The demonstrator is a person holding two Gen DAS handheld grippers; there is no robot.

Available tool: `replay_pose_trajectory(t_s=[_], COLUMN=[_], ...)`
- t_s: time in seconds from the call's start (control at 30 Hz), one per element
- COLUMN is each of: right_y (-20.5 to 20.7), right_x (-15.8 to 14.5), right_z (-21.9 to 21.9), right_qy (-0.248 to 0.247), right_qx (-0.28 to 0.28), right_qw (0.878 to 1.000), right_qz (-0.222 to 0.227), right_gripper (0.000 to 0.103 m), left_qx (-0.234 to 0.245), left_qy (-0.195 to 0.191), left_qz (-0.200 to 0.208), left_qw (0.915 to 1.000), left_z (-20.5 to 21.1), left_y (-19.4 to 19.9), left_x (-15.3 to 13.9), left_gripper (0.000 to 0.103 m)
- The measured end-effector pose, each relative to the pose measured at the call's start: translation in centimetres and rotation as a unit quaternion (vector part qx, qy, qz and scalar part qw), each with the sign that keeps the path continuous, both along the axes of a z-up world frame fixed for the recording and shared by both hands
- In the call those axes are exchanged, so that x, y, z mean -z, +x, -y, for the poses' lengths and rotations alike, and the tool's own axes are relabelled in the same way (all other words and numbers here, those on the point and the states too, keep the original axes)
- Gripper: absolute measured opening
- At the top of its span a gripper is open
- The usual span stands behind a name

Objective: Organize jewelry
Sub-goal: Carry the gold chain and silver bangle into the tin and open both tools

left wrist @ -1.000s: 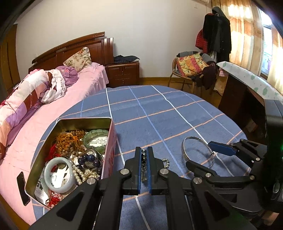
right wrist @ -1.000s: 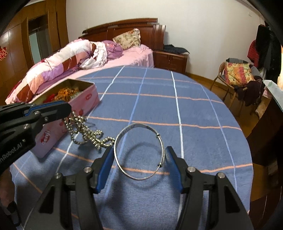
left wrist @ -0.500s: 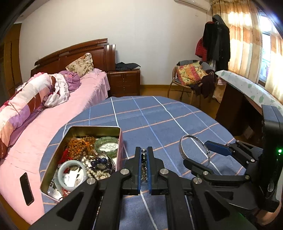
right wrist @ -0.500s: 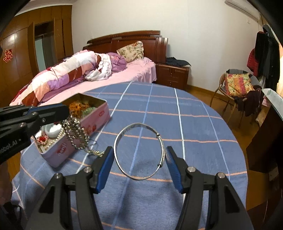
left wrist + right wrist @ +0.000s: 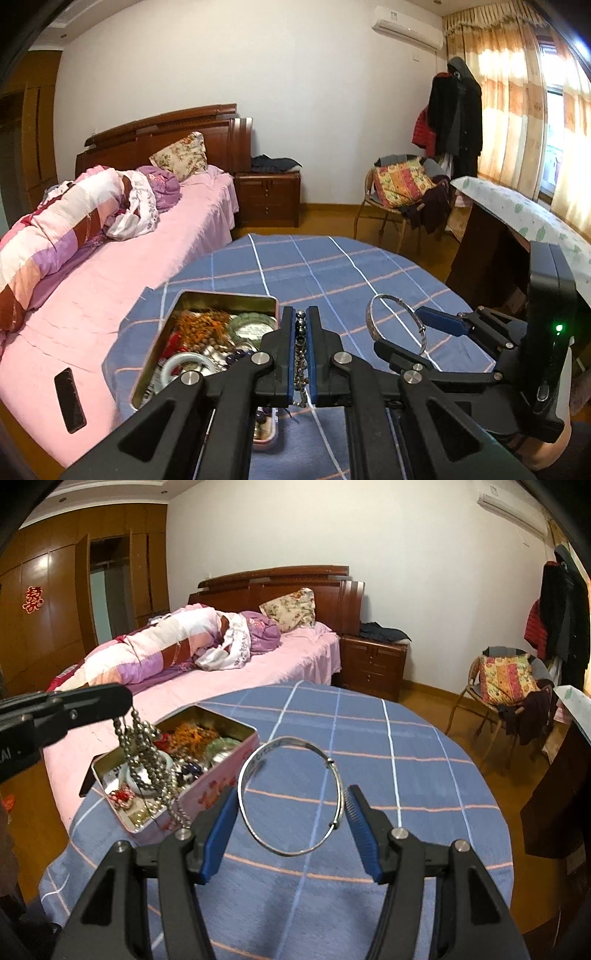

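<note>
My left gripper (image 5: pixel 301 332) is shut on a silver bead chain (image 5: pixel 301 354). In the right wrist view the chain (image 5: pixel 147 768) hangs from it above the open pink tin (image 5: pixel 218 790) full of jewelry, which also shows in the left wrist view (image 5: pixel 155 354). My right gripper (image 5: pixel 290 808) is shut on a thin silver bangle (image 5: pixel 291 797) and holds it in the air above the blue checked tablecloth (image 5: pixel 406 768), right of the tin. The bangle also shows in the left wrist view (image 5: pixel 395 325), tilted upright between the blue pads.
The round table stands beside a pink bed (image 5: pixel 110 258) with a black phone (image 5: pixel 70 398) on its edge. A chair with clothes (image 5: pixel 509 686) and a dark desk (image 5: pixel 491 266) stand to the right. A nightstand (image 5: pixel 373 664) is behind the table.
Both grippers have risen well above the table with their pieces. The chain has left the cloth and now hangs over the tin. The bangle has lifted off the table.
</note>
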State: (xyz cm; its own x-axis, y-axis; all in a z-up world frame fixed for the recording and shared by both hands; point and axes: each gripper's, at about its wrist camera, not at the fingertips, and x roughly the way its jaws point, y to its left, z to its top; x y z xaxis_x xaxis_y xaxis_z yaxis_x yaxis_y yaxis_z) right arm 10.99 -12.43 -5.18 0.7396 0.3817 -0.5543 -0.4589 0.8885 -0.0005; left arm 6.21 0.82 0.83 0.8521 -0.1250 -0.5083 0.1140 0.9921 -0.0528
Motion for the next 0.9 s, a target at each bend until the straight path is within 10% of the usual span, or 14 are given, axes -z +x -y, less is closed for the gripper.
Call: replay_pose_trajectory(t_s=[0.9], right_y=[0.3], right_x=[-2.3], right_z=[-7.7], right_qy=[-0.003], right_qx=[-0.085], right_qw=[0.996], right_qz=[0.021], right_gripper=[0.062], left_qx=[-0.077], left_qy=[0.011], left_qz=[0.004], left_qw=[0.9969], left_z=[-7.7], left_y=[2.5], left_x=[-0.6], left_gripper=[0.004])
